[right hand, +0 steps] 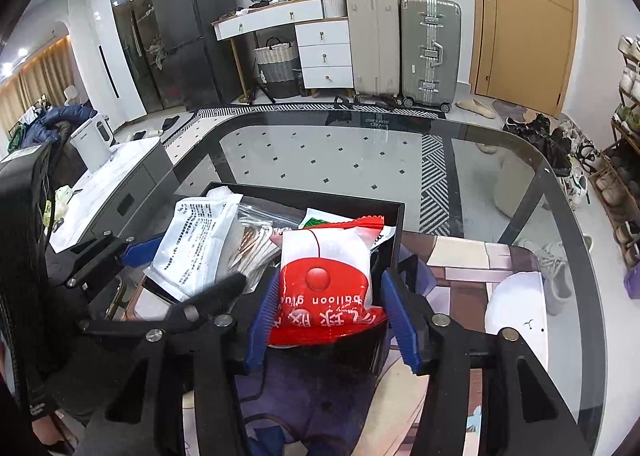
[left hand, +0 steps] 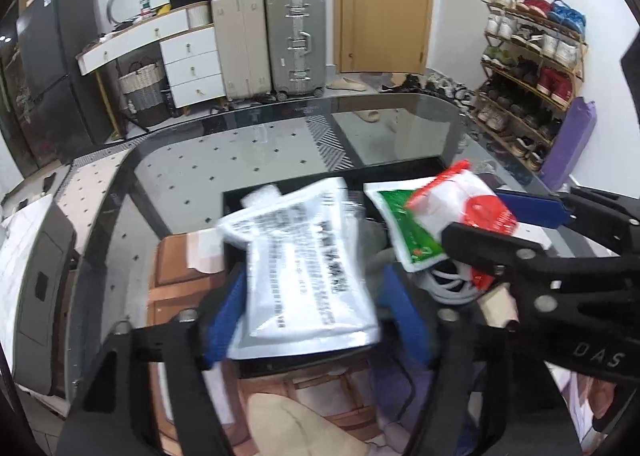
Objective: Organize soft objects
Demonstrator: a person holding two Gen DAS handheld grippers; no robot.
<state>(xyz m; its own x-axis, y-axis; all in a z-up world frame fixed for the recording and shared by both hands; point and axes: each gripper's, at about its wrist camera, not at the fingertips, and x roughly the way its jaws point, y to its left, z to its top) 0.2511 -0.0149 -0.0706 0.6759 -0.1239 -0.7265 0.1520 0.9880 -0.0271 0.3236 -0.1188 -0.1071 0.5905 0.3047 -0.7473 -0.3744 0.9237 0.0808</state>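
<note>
- Step judged: dropping soft packets into black tray (right hand: 394,216) on glass desk (right hand: 520,184).
- Left gripper (left hand: 316,310): jaws released, standing clear either side of white printed pouch (left hand: 304,256), blurred, over tray's left half.
- Right gripper (right hand: 334,314): jaws parted, apparently no longer pinching red-and-white balloon-glue packet (right hand: 326,276) at tray's near right.
- Next, probably: pull both grippers back clear, check packets settled inside rim.

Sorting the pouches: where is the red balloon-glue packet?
Red balloon-glue packet: right wrist view, between the right tongs, over the black box's right side.
</note>
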